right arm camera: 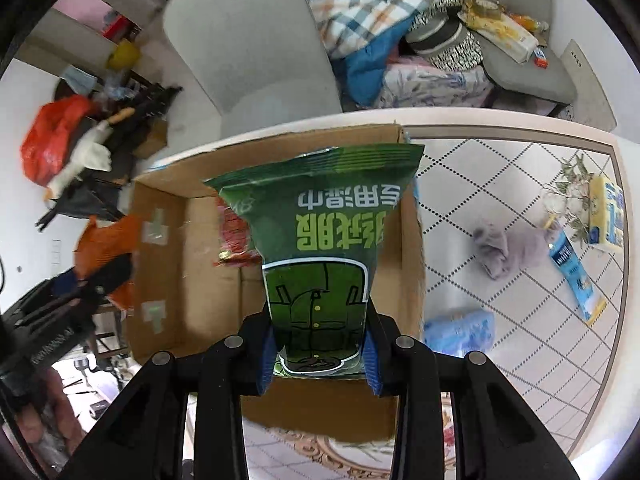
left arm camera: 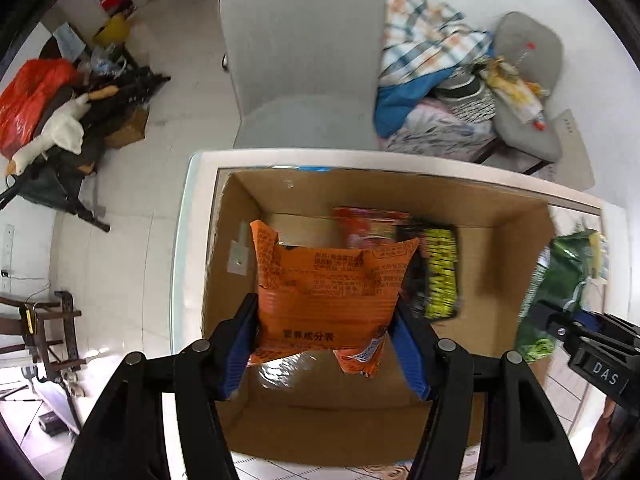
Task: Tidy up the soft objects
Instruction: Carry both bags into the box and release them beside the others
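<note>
My left gripper (left arm camera: 325, 322) is shut on an orange soft packet (left arm camera: 324, 292) and holds it above the open cardboard box (left arm camera: 500, 208). Inside the box lie a red packet (left arm camera: 366, 222) and a black and yellow packet (left arm camera: 440, 276). My right gripper (right arm camera: 320, 354) is shut on a green wet-wipes packet (right arm camera: 316, 248) above the same box (right arm camera: 160, 272). The green packet also shows at the right in the left wrist view (left arm camera: 560, 280). The orange packet shows at the left in the right wrist view (right arm camera: 108, 240).
The box stands on a white-rimmed table (right arm camera: 520, 128) with a patterned top. On the table right of the box lie a grey cloth (right arm camera: 512, 246), a light blue packet (right arm camera: 460, 330), a blue-white sachet (right arm camera: 572, 276) and a yellow pack (right arm camera: 606, 216). A grey chair (left arm camera: 300, 60) stands behind the table.
</note>
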